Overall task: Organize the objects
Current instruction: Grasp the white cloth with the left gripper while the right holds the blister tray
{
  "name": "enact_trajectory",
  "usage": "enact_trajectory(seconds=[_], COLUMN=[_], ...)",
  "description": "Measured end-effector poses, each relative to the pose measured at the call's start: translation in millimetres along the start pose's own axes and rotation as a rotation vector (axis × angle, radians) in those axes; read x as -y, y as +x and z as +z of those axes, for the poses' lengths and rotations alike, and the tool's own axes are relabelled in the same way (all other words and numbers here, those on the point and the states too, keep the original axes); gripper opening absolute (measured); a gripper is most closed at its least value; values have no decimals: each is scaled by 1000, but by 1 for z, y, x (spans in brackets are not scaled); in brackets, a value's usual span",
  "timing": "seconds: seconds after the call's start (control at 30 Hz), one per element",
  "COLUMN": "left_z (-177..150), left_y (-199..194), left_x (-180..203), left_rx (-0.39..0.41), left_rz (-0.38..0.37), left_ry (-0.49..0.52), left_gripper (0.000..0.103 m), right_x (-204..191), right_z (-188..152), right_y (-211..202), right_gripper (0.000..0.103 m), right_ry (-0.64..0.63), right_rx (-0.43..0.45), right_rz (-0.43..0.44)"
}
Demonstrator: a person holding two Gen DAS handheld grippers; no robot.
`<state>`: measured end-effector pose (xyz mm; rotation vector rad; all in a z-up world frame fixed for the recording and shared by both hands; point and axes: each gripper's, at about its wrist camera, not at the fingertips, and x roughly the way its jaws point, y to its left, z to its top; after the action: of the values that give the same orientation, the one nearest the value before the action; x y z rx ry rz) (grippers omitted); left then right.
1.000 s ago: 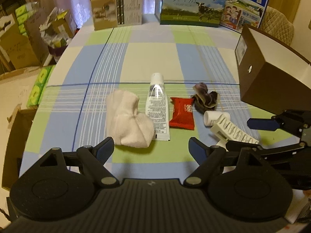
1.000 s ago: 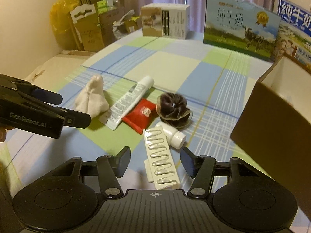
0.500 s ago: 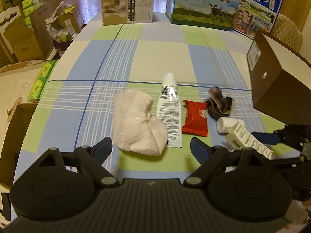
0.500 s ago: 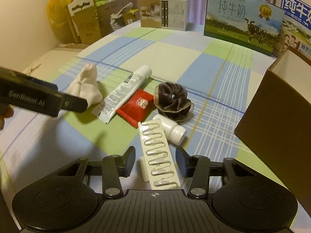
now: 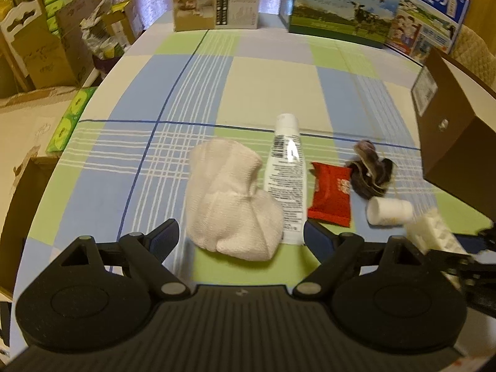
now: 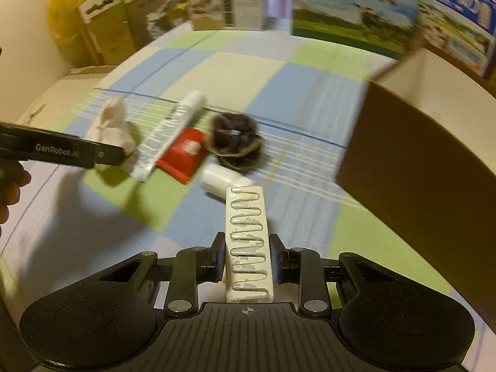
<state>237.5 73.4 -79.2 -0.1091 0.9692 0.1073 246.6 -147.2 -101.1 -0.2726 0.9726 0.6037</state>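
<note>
My right gripper [image 6: 247, 252] is shut on a white ridged plastic block [image 6: 248, 241] and holds it a little off the checked tablecloth; the same block [image 5: 434, 235] shows at the right in the left wrist view. My left gripper [image 5: 238, 235] stands open just in front of a white sock [image 5: 232, 204]. Beside the sock lie a white tube [image 5: 286, 173], a red packet [image 5: 331, 192], a dark scrunchie [image 5: 370, 172] and a small white bottle [image 5: 389, 212]. A brown open box [image 6: 427, 142] stands at the right.
Milk cartons [image 5: 344, 9] and a beige carton [image 5: 215, 0] line the far edge of the table. Cardboard boxes [image 5: 37, 49] and green packs [image 5: 66, 121] sit on the floor to the left. A hand [image 6: 11, 186] holds the left gripper.
My right gripper has shut on the white ridged block and lifted it. The left gripper has moved closer to the sock, still open.
</note>
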Motion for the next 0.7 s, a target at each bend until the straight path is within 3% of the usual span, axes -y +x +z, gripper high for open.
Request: enact_trajectory(seconds=[0.23, 0.43, 0.7], left_z=[5, 11, 11], left_y=[14, 22, 26], left_x=[-3, -2, -2], left_rx=[-22, -3, -3], left_rz=[16, 39, 23], left_ry=[-34, -17, -1], left_gripper=[85, 84, 64], right_x=[30, 38, 41], right_z=[-2, -2, -3], right_y=[-6, -5, -1], right_gripper=[25, 25, 25], right_ry=[101, 125, 137], right_rx=[-19, -21, -23], right_rz=[-82, -99, -93])
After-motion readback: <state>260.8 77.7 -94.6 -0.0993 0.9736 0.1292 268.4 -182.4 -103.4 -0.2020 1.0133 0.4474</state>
